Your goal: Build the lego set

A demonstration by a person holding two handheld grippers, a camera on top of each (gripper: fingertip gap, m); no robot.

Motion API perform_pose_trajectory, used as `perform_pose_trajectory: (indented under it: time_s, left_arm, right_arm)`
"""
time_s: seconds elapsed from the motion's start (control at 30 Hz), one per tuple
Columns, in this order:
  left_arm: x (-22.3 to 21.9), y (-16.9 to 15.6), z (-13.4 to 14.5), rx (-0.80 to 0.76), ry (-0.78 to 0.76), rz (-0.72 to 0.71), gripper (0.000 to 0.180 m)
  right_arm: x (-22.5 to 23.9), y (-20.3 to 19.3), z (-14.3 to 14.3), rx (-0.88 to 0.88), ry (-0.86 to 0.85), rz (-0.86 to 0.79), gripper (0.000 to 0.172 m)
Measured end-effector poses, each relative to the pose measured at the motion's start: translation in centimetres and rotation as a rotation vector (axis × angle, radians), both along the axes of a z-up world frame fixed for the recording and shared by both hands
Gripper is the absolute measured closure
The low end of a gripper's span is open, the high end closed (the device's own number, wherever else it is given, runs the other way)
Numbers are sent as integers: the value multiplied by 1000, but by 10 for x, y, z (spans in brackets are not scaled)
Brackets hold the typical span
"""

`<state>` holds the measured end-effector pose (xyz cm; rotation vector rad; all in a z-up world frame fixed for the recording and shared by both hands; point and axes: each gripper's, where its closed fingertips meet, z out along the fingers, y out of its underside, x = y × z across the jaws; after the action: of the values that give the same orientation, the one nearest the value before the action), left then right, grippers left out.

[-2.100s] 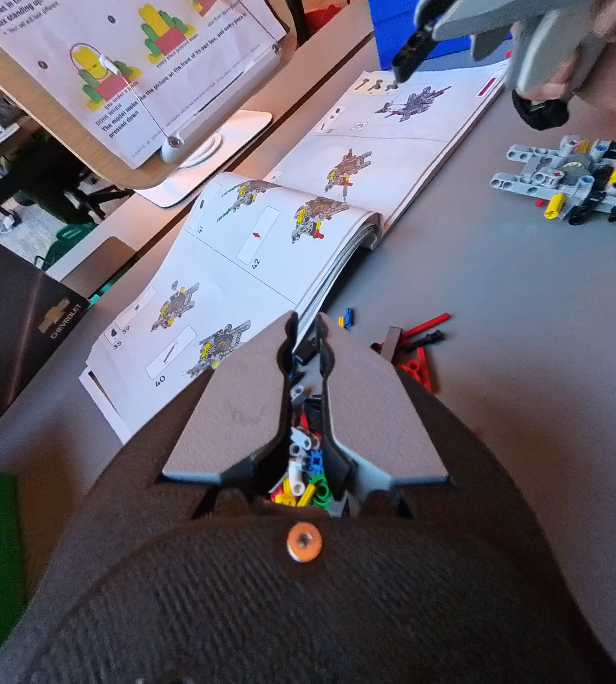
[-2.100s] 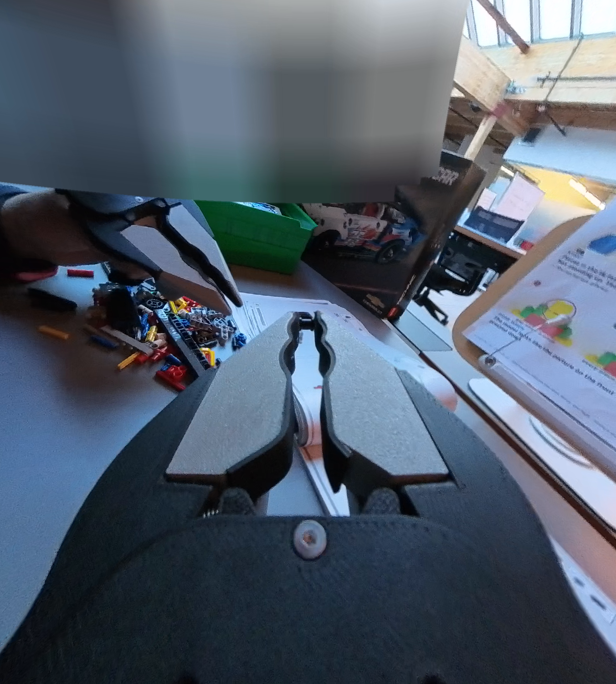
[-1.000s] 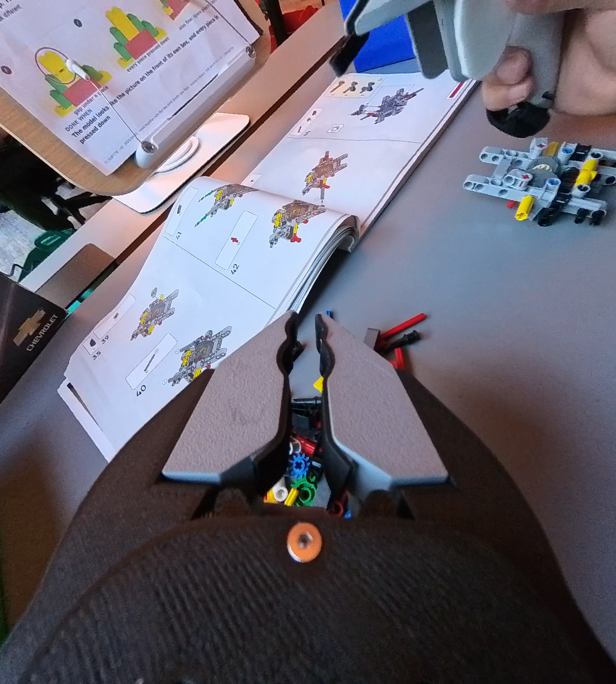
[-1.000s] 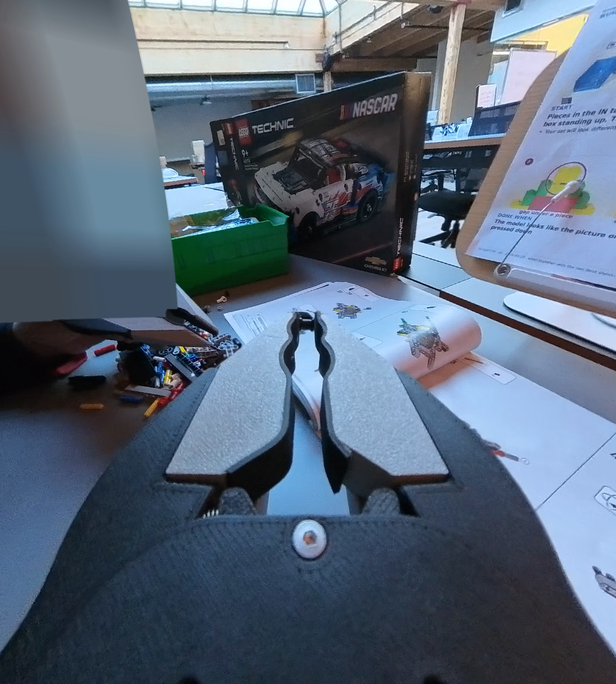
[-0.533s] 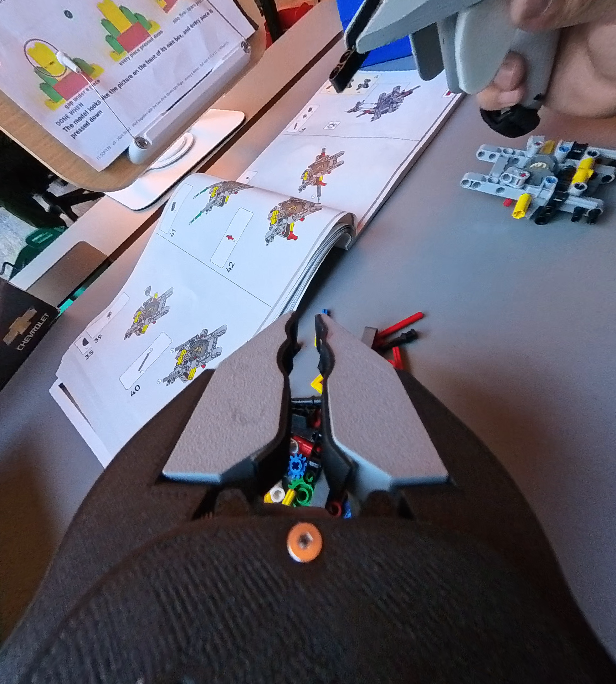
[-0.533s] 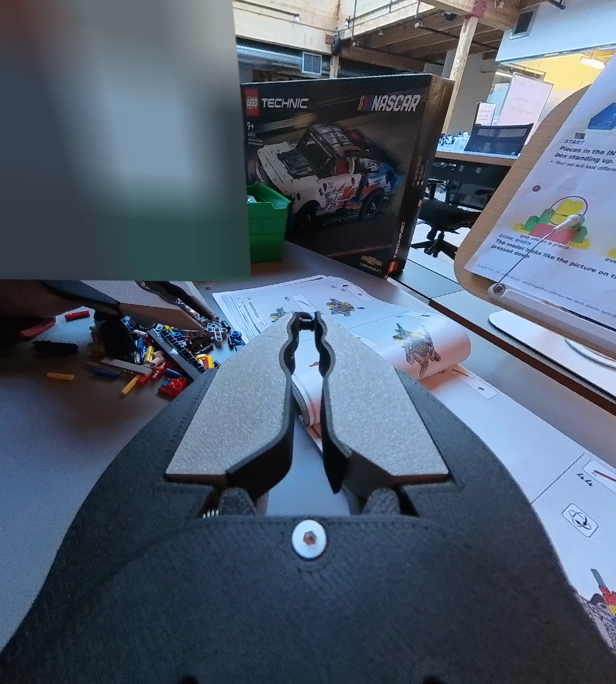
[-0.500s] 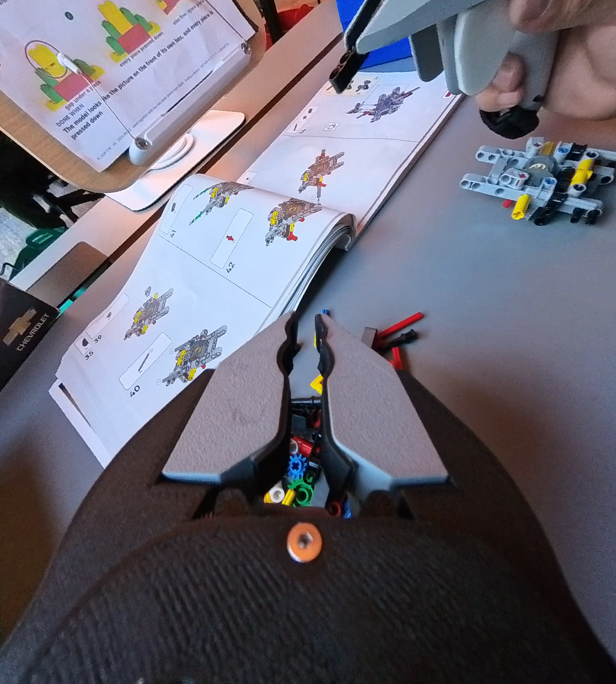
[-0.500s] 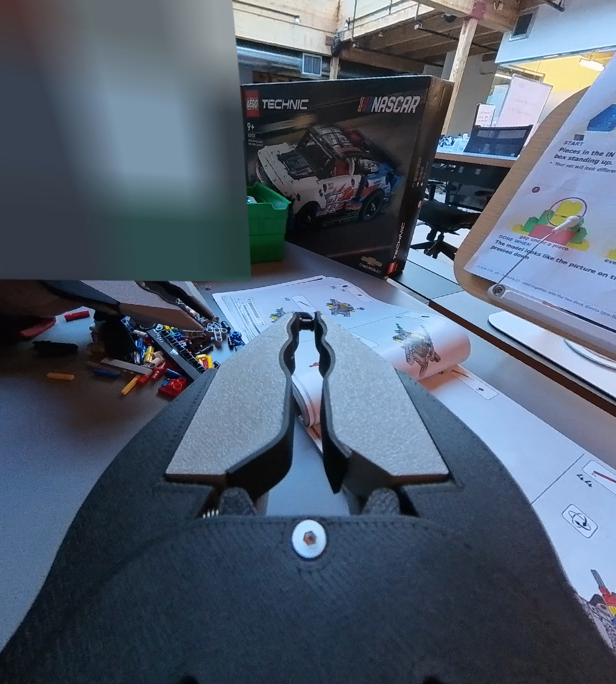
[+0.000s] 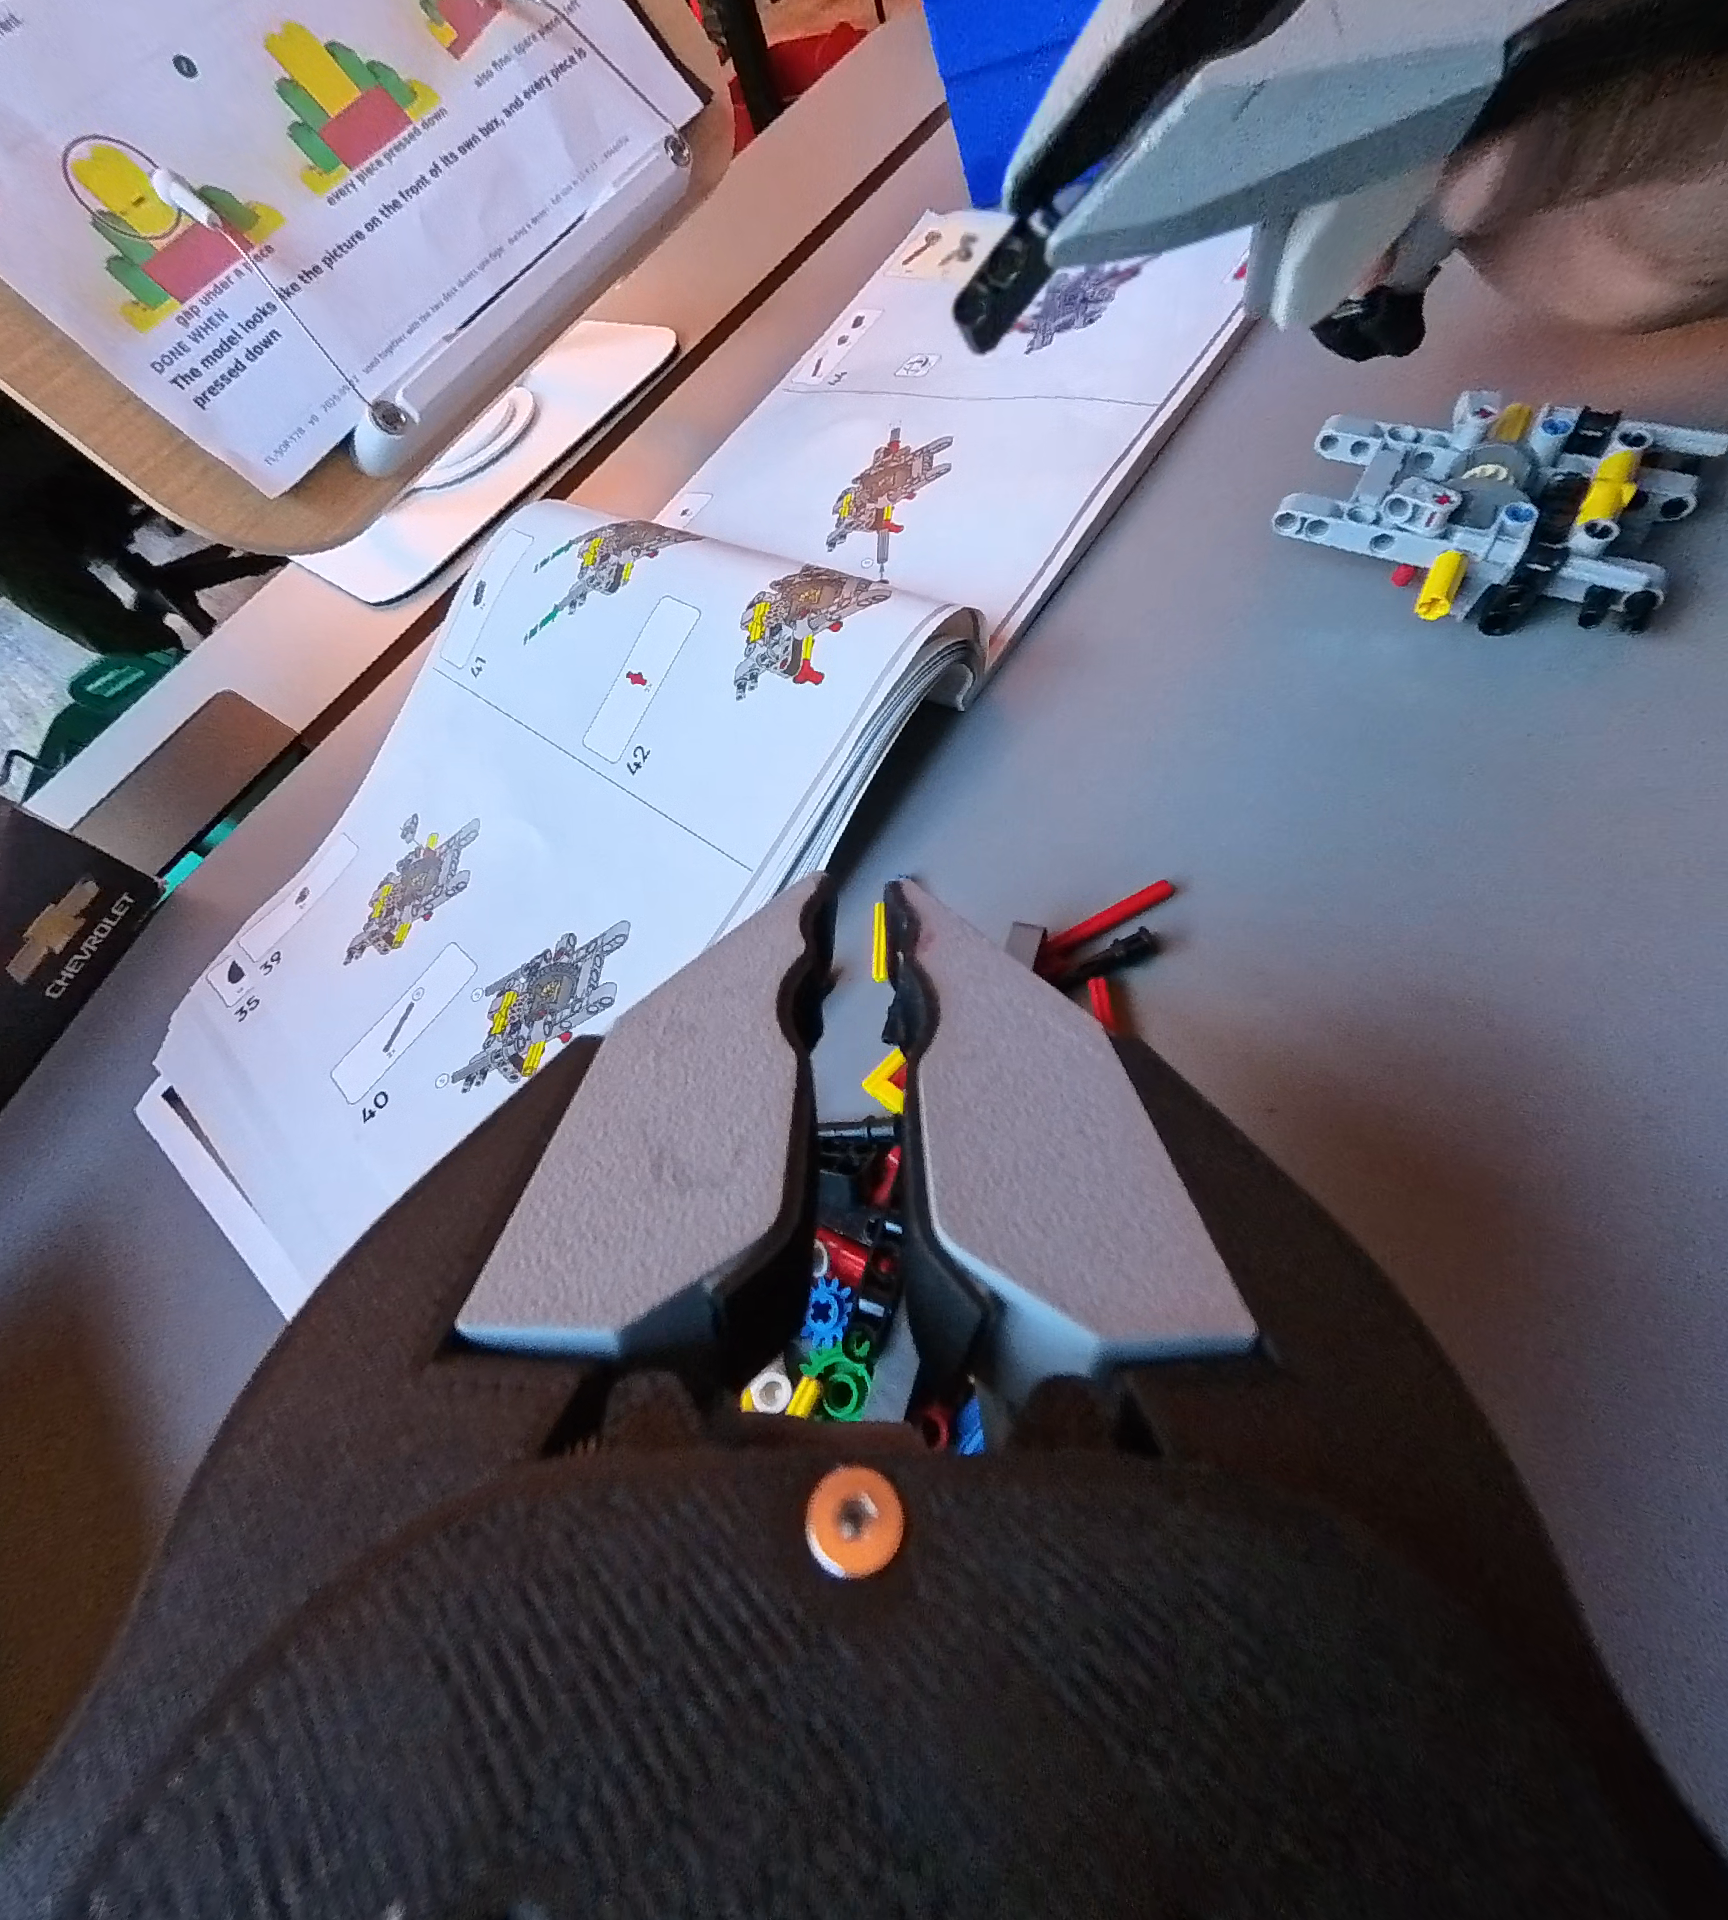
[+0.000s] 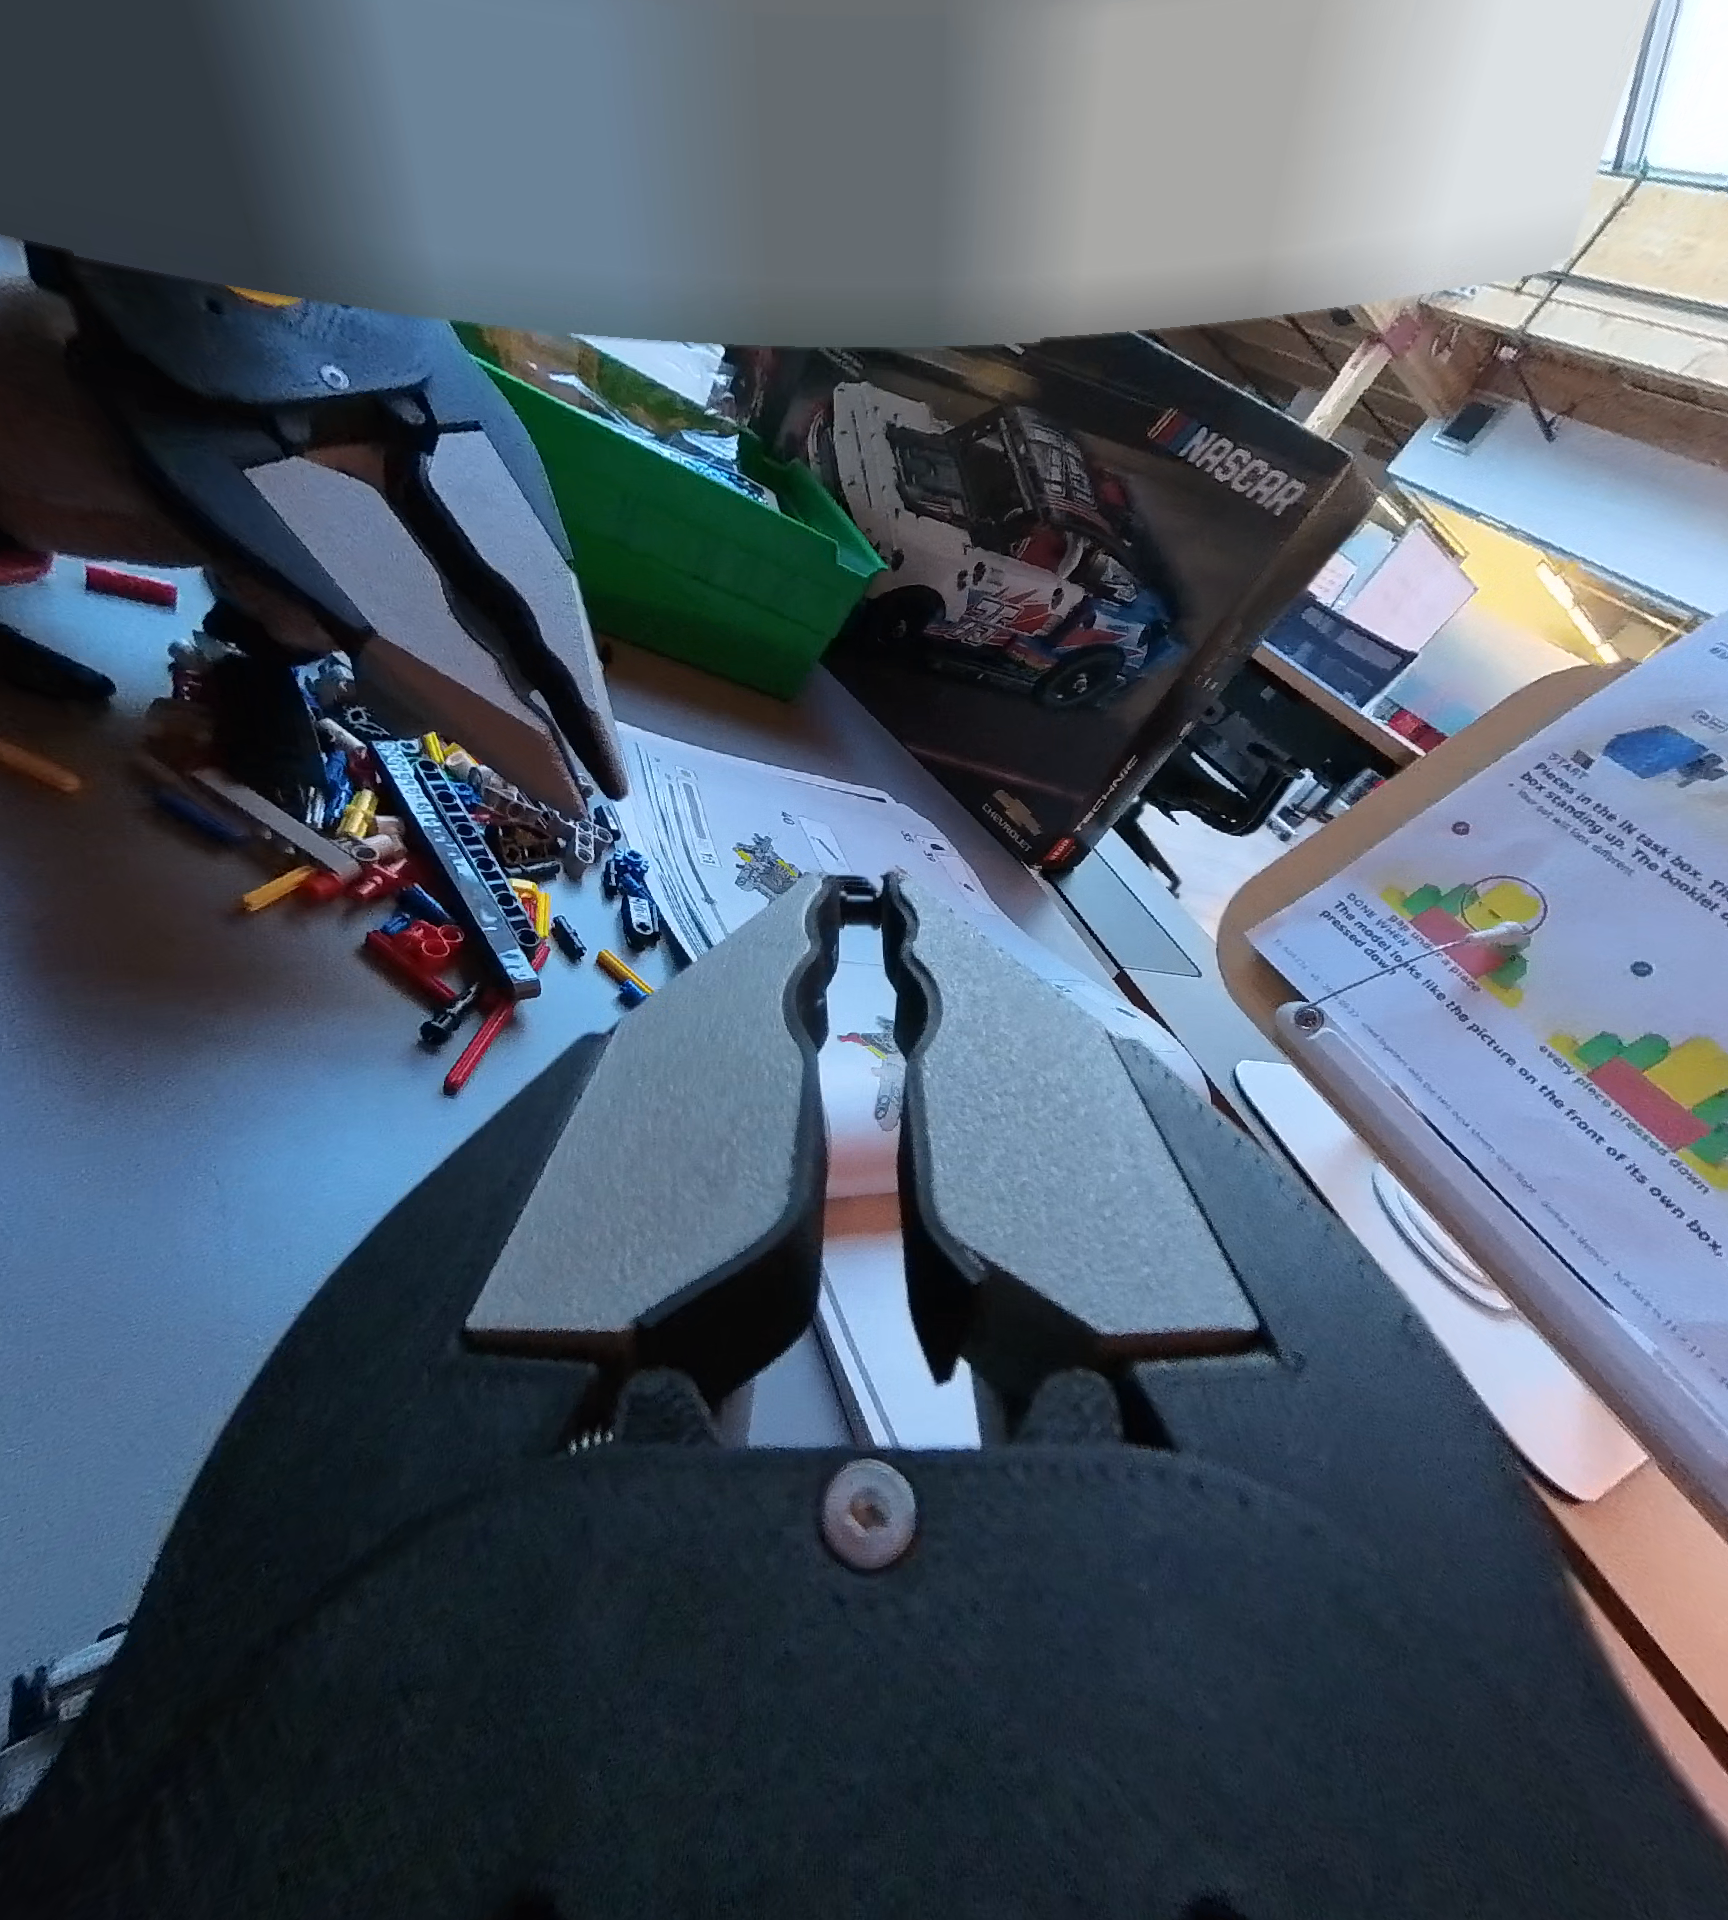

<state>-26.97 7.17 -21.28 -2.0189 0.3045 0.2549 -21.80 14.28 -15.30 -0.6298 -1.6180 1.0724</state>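
A: What does the right gripper [image 10: 858, 902] pinch?
B: A small black piece [image 10: 856, 891], held up over the open booklet [image 9: 631, 717].
A: And the left gripper [image 9: 855, 899]?
B: Slightly spread, holding nothing, above the loose pieces [image 10: 444, 873].

Right gripper [image 10: 862, 896] jaws pinching a small black piece [image 10: 858, 886] over an open booklet [image 10: 787, 831], left gripper [image 10: 595, 784] above scattered building pieces [image 10: 444, 831], grey counter [image 10: 164, 1091]

Daylight came from windows [image 10: 1717, 88] upper right, table [image 9: 1359, 935] looked cool grey-blue, bit dim. Fisheye bent edges hard. Hand [image 9: 1629, 197] motion-blurred, near gripper body soft.
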Motion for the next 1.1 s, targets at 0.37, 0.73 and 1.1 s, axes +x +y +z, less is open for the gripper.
perform_pose_trajectory:
  time_s: [0.37, 0.73, 1.1]
  left_arm:
    - [2, 0, -4, -19, 0, -9, 174]
    - [5, 0, -8, -38, 15, -21, 174]
    - [-19, -7, 4, -22, 93, 61, 174]
  right_arm:
    - [-13, 18, -25, -352, -333, -77, 167]
    - [-10, 21, -30, -1136, -650, 145, 168]
    - [16, -20, -81, -489, -949, 55, 166]
